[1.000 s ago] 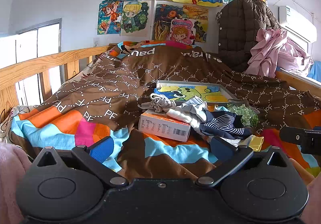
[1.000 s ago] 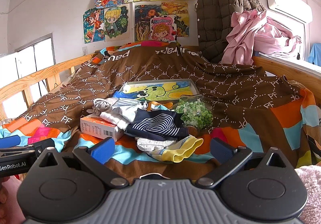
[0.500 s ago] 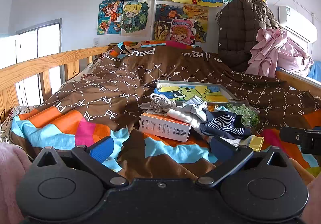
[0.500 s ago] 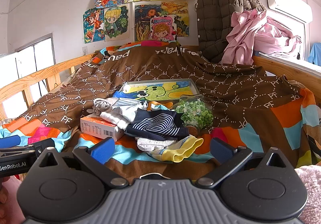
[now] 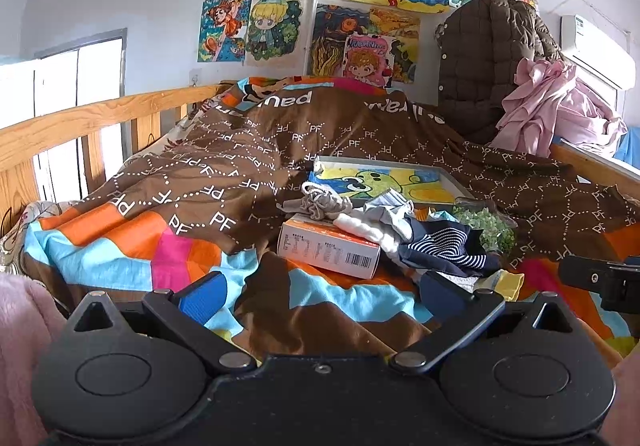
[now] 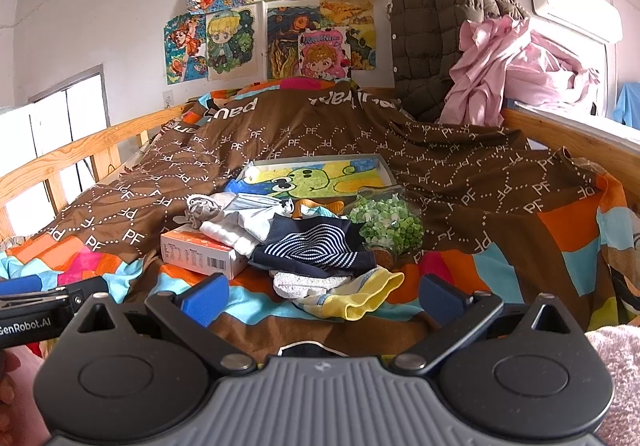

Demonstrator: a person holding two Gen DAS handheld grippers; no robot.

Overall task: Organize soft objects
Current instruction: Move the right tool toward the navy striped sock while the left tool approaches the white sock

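A heap of small soft garments lies on the bed quilt point(image 6: 460, 182): a navy striped piece point(image 6: 316, 246), a yellow-edged piece point(image 6: 360, 294), a white knit piece point(image 6: 300, 282), white and pale blue cloth point(image 6: 244, 222) and a grey bundle point(image 5: 320, 202). The navy striped piece point(image 5: 444, 246) lies right of centre in the left wrist view. My left gripper point(image 5: 320, 294) stands open in front of the heap, nothing between its fingers. My right gripper point(image 6: 324, 296) is also open, just short of the yellow-edged piece.
An orange and white carton point(image 5: 328, 246) lies at the heap's left. Behind it lie a framed cartoon picture point(image 6: 320, 174) and a bag of green bits point(image 6: 384, 222). Wooden rails point(image 5: 80, 126) bound the bed. A brown coat point(image 6: 440, 38) and pink cloth point(image 6: 520, 66) pile at the far right.
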